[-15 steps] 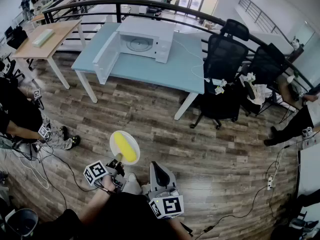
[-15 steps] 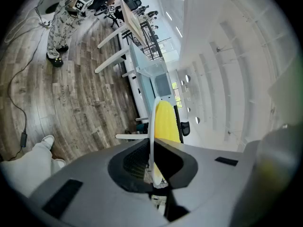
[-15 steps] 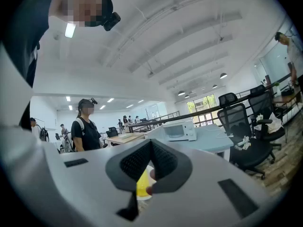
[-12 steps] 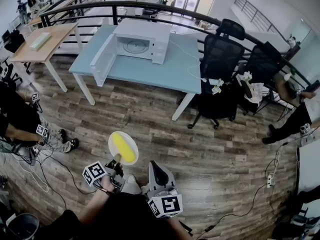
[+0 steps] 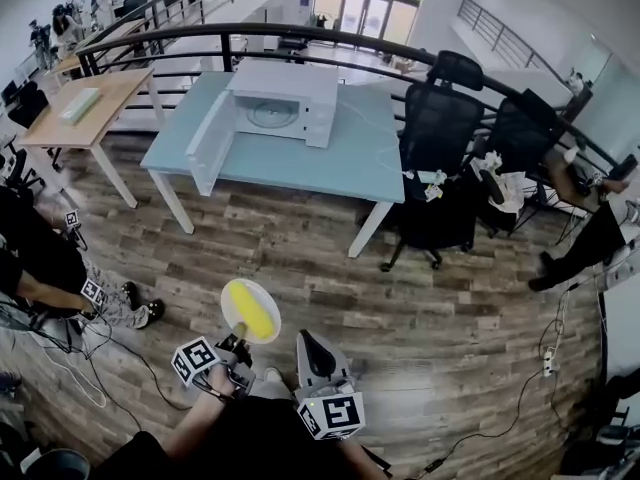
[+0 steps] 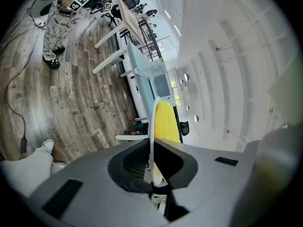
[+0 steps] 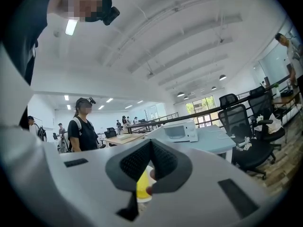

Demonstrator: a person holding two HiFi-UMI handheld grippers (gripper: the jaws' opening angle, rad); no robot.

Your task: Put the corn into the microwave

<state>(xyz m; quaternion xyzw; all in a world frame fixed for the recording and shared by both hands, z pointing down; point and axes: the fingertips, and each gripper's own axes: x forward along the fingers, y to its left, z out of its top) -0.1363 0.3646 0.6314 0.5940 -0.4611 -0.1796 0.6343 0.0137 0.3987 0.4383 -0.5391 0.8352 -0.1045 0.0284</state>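
My left gripper (image 5: 238, 334) is pinched tight on the near rim of a round white plate (image 5: 271, 299). In the left gripper view its dark pads close narrowly on the thin rim, which runs edge-on between them (image 6: 152, 126). On the plate lies the yellow cob of corn (image 5: 250, 308), set slantwise across the middle. It shows as a bright yellow block just beyond the pads (image 6: 165, 119). I hold the plate out low over the brown wood-plank floor (image 5: 420, 278).

My right gripper (image 5: 314, 346) sits just beside the left one with its jaws drawn together on nothing. In the right gripper view (image 7: 150, 162) only a sliver of the corn (image 7: 142, 186) and the plate shows through the gap under the pads.

The boxy white microwave oven (image 5: 285, 96) stands well apart from the plate, on the pale blue rectangular surface (image 5: 310, 163) with white legs. Its door (image 5: 209, 128) is swung wide to the left and the round turntable inside is bare. Black office chairs (image 5: 440, 118) stand to the right of the surface, and a light wooden desk (image 5: 85, 93) to its left.
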